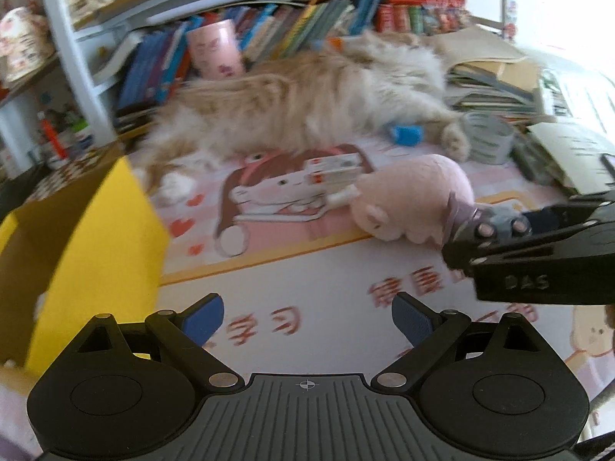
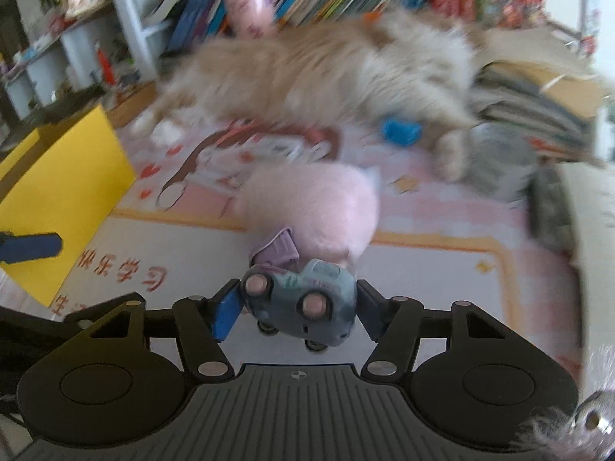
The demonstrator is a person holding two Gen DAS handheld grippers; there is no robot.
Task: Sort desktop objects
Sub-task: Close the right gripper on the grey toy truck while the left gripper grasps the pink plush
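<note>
My right gripper (image 2: 296,307) is shut on a small grey-blue toy car (image 2: 307,299), its blue pads against the car's two sides. A purple tag (image 2: 276,249) sits between the car and a pink plush toy (image 2: 311,207) lying on the printed desk mat (image 2: 423,288). In the left wrist view the same car (image 1: 499,223) shows at the right, beside the plush (image 1: 415,199). My left gripper (image 1: 307,319) stands open over the mat with nothing between its pads. A yellow box (image 1: 96,230) is at the left.
A fluffy orange cat (image 1: 307,103) lies across the back of the desk. Near it are a small white and red box (image 1: 332,169), a blue object (image 1: 403,134) and a grey tape roll (image 1: 488,138). Stacked books (image 1: 496,84) fill the right, and a pink cup (image 1: 215,53) stands before shelved books.
</note>
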